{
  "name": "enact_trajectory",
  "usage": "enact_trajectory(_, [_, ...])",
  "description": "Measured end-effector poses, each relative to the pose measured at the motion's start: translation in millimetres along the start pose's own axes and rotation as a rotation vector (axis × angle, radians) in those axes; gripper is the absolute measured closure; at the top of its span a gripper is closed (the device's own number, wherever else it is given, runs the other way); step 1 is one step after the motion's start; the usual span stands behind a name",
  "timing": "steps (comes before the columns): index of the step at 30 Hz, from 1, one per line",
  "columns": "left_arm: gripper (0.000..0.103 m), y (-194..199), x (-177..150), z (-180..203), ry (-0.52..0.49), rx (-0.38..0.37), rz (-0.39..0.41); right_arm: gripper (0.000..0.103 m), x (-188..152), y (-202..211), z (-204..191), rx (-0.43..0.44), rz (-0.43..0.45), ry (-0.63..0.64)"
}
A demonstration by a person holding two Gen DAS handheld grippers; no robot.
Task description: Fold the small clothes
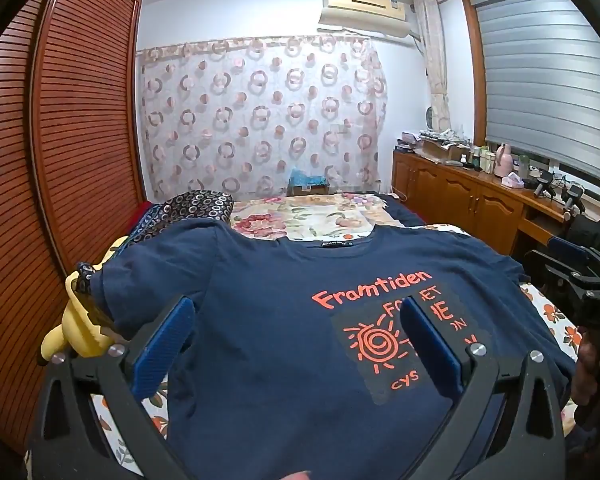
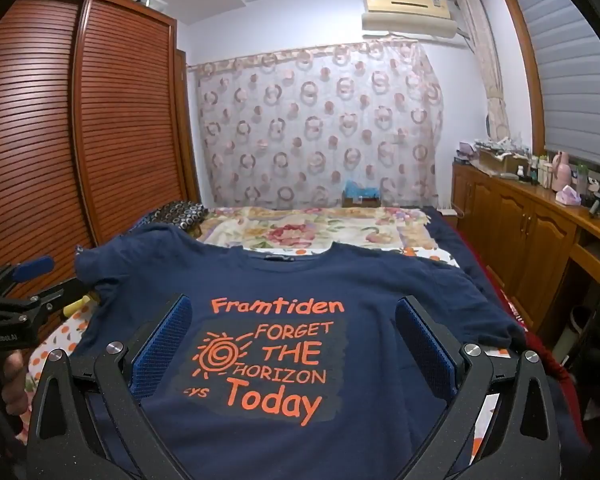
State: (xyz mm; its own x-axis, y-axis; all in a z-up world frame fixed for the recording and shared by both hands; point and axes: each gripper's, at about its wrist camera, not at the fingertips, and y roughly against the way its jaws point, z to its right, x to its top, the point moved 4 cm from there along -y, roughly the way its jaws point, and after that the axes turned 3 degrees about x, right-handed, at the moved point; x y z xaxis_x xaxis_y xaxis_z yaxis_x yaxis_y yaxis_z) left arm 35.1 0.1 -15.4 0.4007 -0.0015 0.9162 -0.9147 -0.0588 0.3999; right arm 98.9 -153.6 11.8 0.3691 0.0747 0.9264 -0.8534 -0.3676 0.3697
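Right wrist view: navy shirt (image 2: 268,292) lies face up, spread flat across the near end of the bed (image 2: 320,228), collar toward the far end, sleeves toward the side edges. Right tongs (image 2: 294,344) and left tongs (image 1: 296,344) hover above it, spread wide, pinching nothing. Judgement: folding not yet begun; pinch one layer at a sleeve edge and the hem below it, and keep the cloth taut.

Black tongs (image 2: 292,344) with ribbed blue pads (image 2: 168,348), silver screws.
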Motion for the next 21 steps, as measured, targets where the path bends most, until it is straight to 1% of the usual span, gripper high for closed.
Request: enact_trajectory(21, [0.000,1.7,1.0,-0.5,0.002,-0.001,0.002,0.000,0.0,0.5,-0.6,0.000,0.002,-0.001])
